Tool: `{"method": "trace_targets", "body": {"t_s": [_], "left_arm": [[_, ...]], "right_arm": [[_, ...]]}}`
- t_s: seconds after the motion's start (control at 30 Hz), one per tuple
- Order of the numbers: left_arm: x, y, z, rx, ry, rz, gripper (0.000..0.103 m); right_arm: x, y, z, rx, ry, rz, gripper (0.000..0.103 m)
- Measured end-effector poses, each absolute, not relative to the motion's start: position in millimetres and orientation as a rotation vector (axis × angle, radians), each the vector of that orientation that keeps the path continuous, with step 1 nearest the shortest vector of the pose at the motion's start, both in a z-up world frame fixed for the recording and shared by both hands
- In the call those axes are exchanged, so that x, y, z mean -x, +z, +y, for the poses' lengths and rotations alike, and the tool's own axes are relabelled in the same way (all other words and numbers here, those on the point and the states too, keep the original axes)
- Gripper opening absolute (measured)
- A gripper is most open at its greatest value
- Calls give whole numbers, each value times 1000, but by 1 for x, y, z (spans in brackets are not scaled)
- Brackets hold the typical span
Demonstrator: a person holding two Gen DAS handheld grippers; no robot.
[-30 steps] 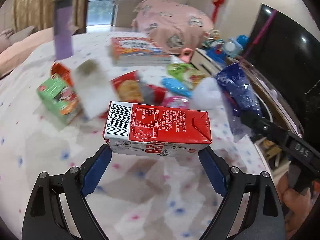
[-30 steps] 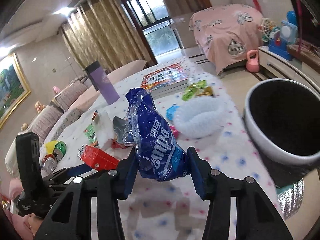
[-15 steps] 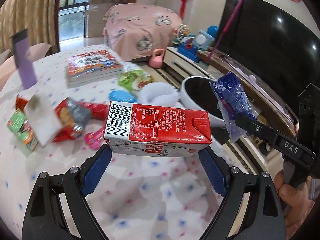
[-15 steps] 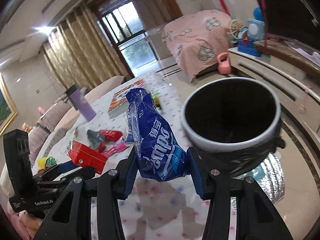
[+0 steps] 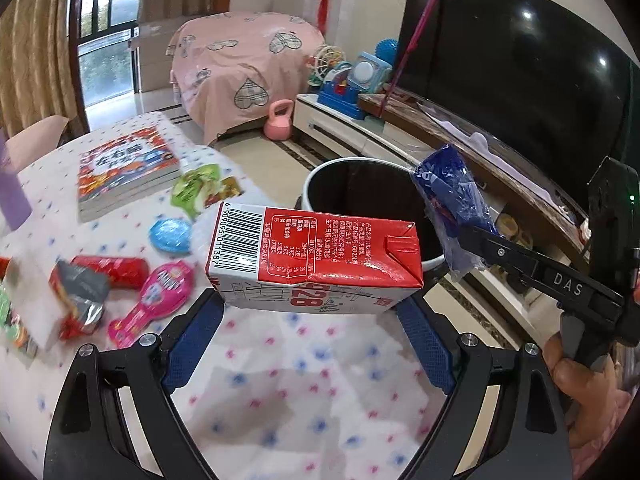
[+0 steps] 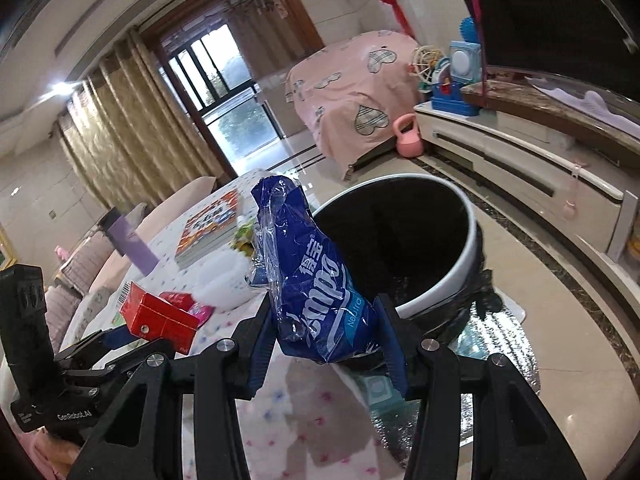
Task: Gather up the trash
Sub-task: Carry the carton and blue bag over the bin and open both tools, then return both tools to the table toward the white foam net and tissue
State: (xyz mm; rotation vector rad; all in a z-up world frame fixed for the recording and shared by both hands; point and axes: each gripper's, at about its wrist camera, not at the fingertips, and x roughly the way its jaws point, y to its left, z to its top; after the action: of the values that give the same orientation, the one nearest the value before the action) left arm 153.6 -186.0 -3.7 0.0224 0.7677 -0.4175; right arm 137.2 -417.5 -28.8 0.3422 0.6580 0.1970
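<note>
While the left gripper (image 5: 310, 312) clamps a red milk carton (image 5: 316, 258) lengthwise above the dotted tablecloth (image 5: 304, 392), the trash bin (image 5: 320, 178) stands just beyond. In the right view, the right gripper (image 6: 326, 340) pinches a blue tissue wrapper (image 6: 316, 288), seemingly before the bin's rim (image 6: 460, 264).
</note>
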Motion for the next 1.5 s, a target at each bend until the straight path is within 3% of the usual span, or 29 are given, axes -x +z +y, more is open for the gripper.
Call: {"method": "trace_targets", "body": {"t_s": [0.93, 1.13, 1.27, 1.5], "left_arm": [[-239, -24, -277, -123, -466, 850, 91], [-243, -32, -283, -125, -489, 895, 91], [-240, -31, -283, -127, -489, 898, 91], [-225, -22, -265, -75, -476, 872, 91]], "right_arm": [[-213, -40, -467, -365, 142, 746, 50], [-223, -44, -475, -380, 144, 764, 56], [-223, -44, -479, -403, 152, 764, 68], [-215, -37, -476, -403, 144, 744, 68]]}}
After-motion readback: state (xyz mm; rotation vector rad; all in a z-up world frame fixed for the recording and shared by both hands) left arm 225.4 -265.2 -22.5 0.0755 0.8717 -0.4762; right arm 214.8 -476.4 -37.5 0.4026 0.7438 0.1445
